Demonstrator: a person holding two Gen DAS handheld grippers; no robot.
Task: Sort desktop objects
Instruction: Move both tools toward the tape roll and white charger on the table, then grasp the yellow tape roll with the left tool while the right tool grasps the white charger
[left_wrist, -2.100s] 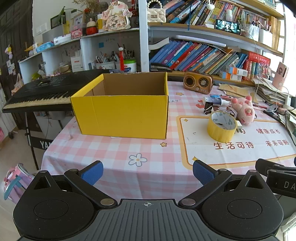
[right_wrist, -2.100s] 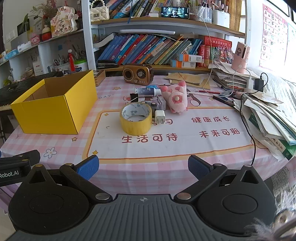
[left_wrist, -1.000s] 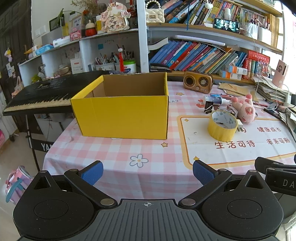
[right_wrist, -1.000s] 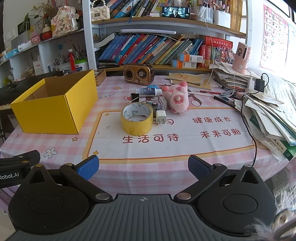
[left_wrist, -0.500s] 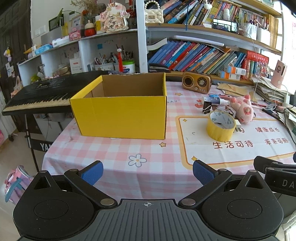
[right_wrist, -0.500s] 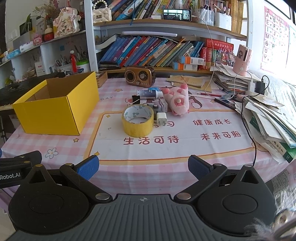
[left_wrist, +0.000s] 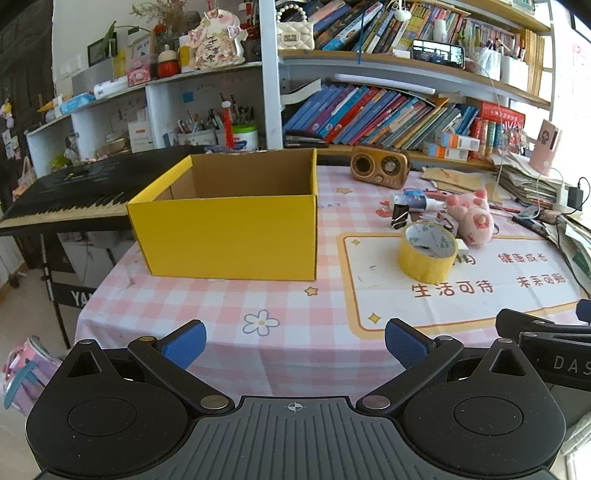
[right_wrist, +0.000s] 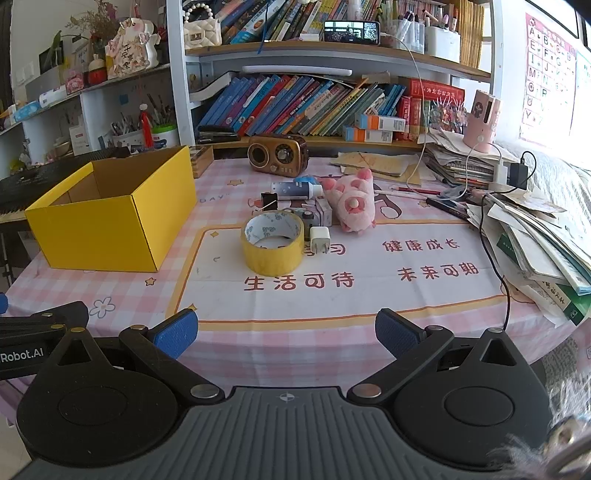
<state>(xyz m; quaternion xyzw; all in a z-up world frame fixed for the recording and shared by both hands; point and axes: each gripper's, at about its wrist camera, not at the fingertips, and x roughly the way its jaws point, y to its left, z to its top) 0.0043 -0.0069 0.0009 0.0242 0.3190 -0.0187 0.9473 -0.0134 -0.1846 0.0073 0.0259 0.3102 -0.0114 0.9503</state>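
An open yellow cardboard box (left_wrist: 236, 236) (right_wrist: 107, 225) stands empty on the left of the pink checked table. A roll of yellow tape (right_wrist: 272, 243) (left_wrist: 426, 251) lies near the middle. Behind it sit a white plug adapter (right_wrist: 320, 239), a black binder clip (right_wrist: 269, 201), a small tube (right_wrist: 295, 190) and a pink plush pig (right_wrist: 352, 205) (left_wrist: 472, 218). My left gripper (left_wrist: 294, 345) hovers open over the table's near edge in front of the box. My right gripper (right_wrist: 286, 332) is open too, short of the tape, holding nothing.
A brown retro radio (right_wrist: 277, 153) stands at the back. Stacked papers and books (right_wrist: 535, 236) with a black cable crowd the right edge. A black keyboard (left_wrist: 62, 199) sits left of the table. Bookshelves (right_wrist: 314, 103) rise behind.
Both grippers have crept slightly forward towards the table; the objects look a little nearer. Nothing on the table has moved and both grippers stay open.
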